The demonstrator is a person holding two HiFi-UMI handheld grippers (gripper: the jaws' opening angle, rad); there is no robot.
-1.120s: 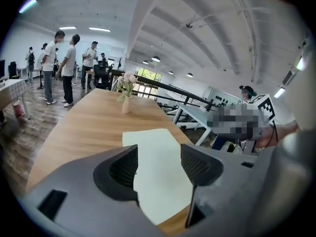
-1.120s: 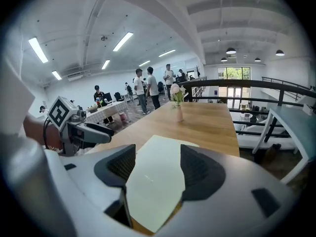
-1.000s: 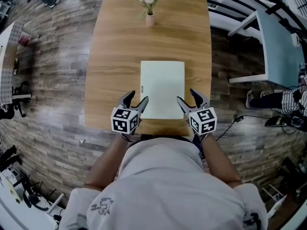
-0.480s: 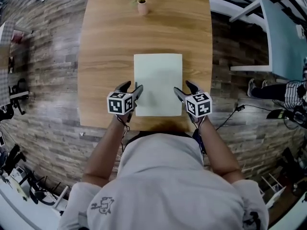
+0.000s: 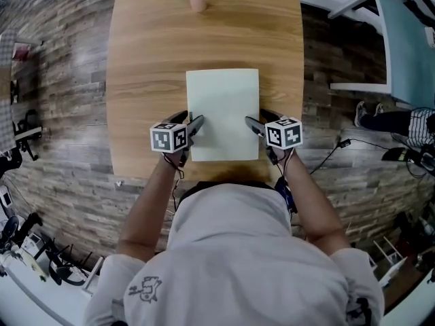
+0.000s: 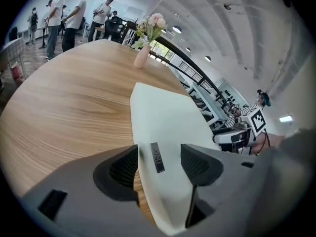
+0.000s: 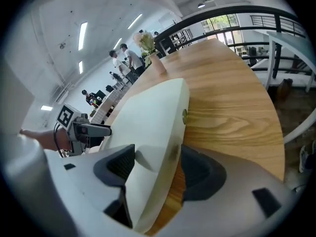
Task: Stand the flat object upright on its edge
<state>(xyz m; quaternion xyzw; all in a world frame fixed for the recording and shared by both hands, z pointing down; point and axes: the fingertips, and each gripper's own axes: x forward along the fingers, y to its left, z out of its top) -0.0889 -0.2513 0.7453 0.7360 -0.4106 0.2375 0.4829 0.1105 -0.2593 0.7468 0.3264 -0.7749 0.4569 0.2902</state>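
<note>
Lying flat near the table's point(image 5: 146, 60) front edge, one pale green flat object point(image 5: 223, 107) is seen, its long axis pointing away from the person. Its long sides are straddled by the left gripper point(image 5: 192, 123) and right gripper point(image 5: 254, 123), equally near, with both pairs of jaws held apart.
</note>
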